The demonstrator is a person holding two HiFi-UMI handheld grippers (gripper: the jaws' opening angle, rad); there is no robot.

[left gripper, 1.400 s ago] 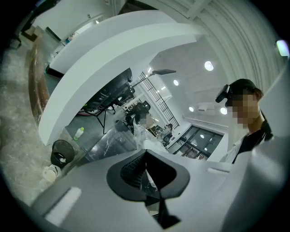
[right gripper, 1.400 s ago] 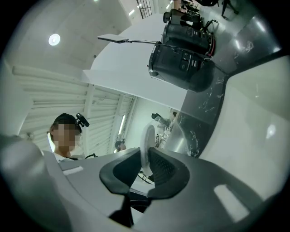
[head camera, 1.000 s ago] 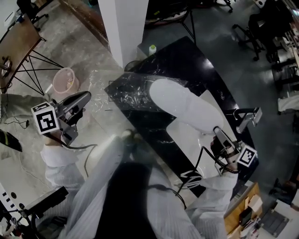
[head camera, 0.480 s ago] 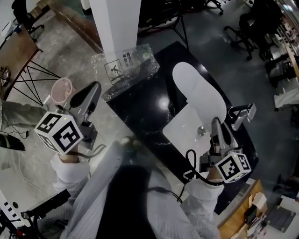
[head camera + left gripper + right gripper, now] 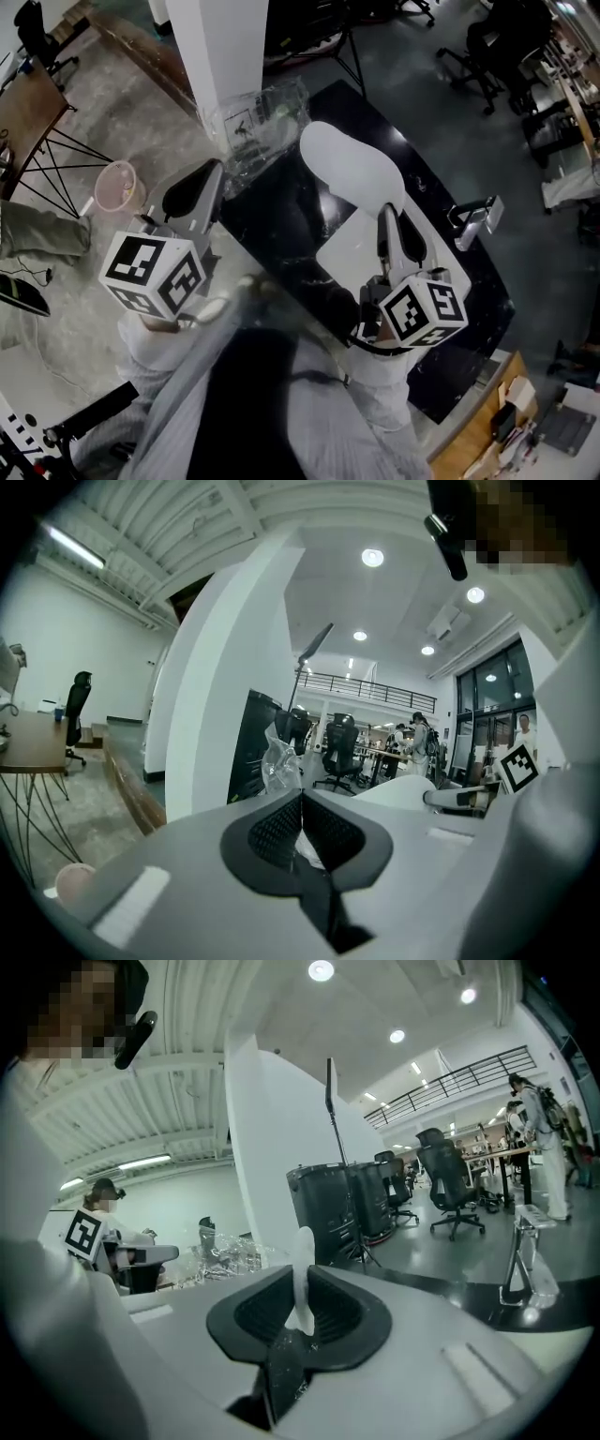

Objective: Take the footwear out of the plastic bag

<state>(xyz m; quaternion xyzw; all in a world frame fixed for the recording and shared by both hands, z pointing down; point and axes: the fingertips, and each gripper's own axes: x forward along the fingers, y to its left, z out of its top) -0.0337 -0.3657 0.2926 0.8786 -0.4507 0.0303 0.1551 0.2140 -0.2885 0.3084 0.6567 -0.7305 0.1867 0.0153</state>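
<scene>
1. While the right tongs pinch the thin edge of the white slipper, the slipper lies over the black counter, fully outside the clear plastic bag.
2. The left tongs are pressed together on a fold of that crumpled bag, at the counter's edge just beside a white pillar.
</scene>
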